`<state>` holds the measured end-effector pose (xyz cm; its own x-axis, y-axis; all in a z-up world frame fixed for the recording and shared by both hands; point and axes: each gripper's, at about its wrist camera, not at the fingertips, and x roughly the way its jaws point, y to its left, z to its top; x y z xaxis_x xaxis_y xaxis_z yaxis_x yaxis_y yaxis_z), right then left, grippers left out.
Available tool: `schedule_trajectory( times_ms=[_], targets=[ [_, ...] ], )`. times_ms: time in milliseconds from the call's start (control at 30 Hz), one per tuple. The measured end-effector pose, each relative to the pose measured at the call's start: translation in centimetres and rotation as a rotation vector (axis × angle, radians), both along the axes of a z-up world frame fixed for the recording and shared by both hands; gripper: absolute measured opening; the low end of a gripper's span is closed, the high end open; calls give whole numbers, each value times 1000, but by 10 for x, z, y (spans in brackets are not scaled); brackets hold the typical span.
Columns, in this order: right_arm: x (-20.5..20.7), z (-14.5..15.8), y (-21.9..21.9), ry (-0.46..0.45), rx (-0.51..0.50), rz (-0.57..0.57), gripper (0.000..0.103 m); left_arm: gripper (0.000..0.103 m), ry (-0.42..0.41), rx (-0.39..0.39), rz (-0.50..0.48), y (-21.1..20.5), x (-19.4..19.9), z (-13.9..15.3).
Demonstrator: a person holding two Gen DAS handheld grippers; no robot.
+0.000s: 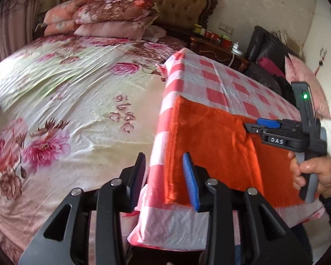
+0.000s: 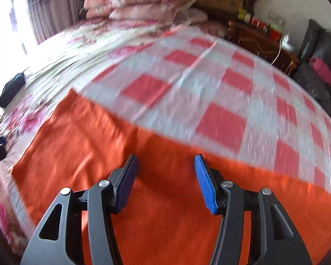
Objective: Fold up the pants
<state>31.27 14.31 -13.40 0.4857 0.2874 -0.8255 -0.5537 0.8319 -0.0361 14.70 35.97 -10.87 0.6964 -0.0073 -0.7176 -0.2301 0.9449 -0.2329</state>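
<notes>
Orange pants (image 1: 209,150) lie folded into a flat rectangle on a table covered with a pink-and-white checked cloth (image 1: 220,84). My left gripper (image 1: 164,155) hovers open at the pants' left edge and the table's corner, with nothing pressed between its blue pads. My right gripper (image 2: 165,156) hangs open over the orange pants (image 2: 143,198), its pads empty. In the left wrist view that right gripper (image 1: 254,126) reaches in from the right over the pants' far side, held by a hand (image 1: 313,174). The right wrist view is blurred.
A bed with a floral sheet (image 1: 77,101) lies left of the table, with stacked pillows (image 1: 108,19) at a tufted headboard. A wooden nightstand (image 1: 218,48) with jars and a black sofa (image 1: 267,50) stand behind. A dark object (image 2: 12,89) rests on the bed.
</notes>
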Motion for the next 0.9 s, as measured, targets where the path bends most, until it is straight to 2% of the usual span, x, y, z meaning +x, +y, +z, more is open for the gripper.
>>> schedule_trajectory(
  times_ms=[100, 267, 333, 467, 500, 533, 633, 667, 800, 900],
  targets=[
    [12, 1, 7, -1, 2, -19, 53, 36, -5, -83, 4, 14, -11, -10],
    [-4, 15, -10, -28, 18, -63, 53, 36, -9, -106, -64, 4, -24, -22],
    [-16, 16, -19, -36, -2, -70, 53, 36, 4, -77, -91, -6, -23, -25],
    [-27, 6, -24, -38, -63, -69, 53, 35, 64, 37, -119, -26, -11, -30],
    [-27, 2, -23, -36, -73, -65, 53, 31, 70, 59, -128, -30, -10, -30],
    [-27, 2, -23, -50, -62, -67, 53, 18, 78, 72, -144, -34, -8, -30],
    [-24, 0, -21, -47, -59, -76, 53, 16, 106, 96, -149, -39, -4, -30],
    [-23, 0, -18, -53, -60, -73, 53, 15, 110, 80, -151, -36, -4, -30],
    [-24, -1, -3, -59, -56, -58, 41, 9, 78, -93, -117, -1, -10, -30],
    [-29, -1, 13, -69, -61, -29, 38, 9, 74, -102, -80, 16, -16, -30]
  ],
)
